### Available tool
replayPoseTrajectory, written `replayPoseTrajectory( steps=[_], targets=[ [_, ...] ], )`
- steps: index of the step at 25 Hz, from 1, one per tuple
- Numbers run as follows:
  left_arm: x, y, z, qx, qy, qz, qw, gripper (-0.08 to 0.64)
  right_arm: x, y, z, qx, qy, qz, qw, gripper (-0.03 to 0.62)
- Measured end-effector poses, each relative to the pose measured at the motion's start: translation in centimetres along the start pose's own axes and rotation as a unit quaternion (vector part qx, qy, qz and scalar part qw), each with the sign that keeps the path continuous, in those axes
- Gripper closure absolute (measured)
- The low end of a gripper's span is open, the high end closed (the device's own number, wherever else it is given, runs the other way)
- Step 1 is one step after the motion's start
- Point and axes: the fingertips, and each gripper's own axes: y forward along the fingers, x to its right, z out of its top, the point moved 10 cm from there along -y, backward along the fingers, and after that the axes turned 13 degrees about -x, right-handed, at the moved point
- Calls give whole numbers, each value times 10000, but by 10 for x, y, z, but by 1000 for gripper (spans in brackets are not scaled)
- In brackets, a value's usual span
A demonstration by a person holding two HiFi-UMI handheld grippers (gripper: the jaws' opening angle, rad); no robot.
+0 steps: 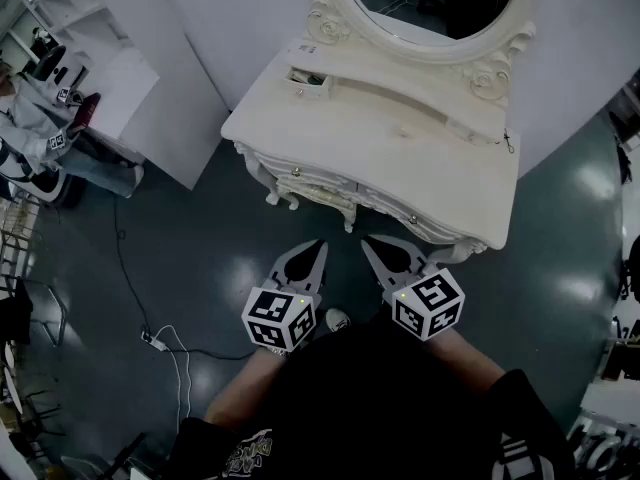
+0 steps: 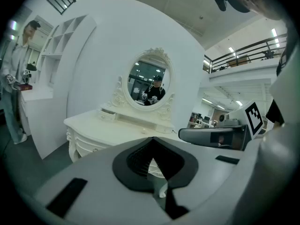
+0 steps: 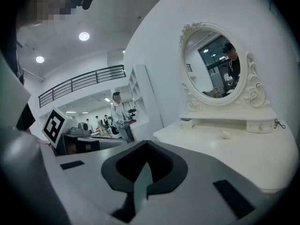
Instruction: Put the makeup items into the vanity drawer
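Note:
A white vanity (image 1: 380,158) with an oval mirror (image 1: 430,8) stands in front of me. A little drawer (image 1: 310,81) on its upper ledge at the left stands pulled out; what lies in it I cannot make out. One small pale item (image 3: 226,135) rests on the tabletop. The front drawers with their knobs (image 1: 295,171) are closed. My left gripper (image 1: 319,247) and right gripper (image 1: 367,241) hang side by side above the floor, just short of the vanity's front edge. Both are shut and hold nothing, as the left gripper (image 2: 152,139) and right gripper (image 3: 146,143) show in their own views.
A person (image 1: 35,138) stands at the far left beside a white shelf unit (image 2: 65,36). A cable and plug (image 1: 160,340) lie on the dark floor at my left. A white curved wall panel (image 1: 170,88) rises behind the vanity.

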Motion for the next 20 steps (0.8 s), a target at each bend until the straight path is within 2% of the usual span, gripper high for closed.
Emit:
replayPoseTrajectory(
  steps=[8, 20],
  targets=[
    [6, 2, 1, 1, 39, -45, 10000, 560, 2, -6, -2, 29, 27, -38, 10000, 563],
    [3, 4, -5, -76, -77, -45, 9999, 560, 1, -1, -2, 8, 77, 164, 9998, 563]
  ],
)
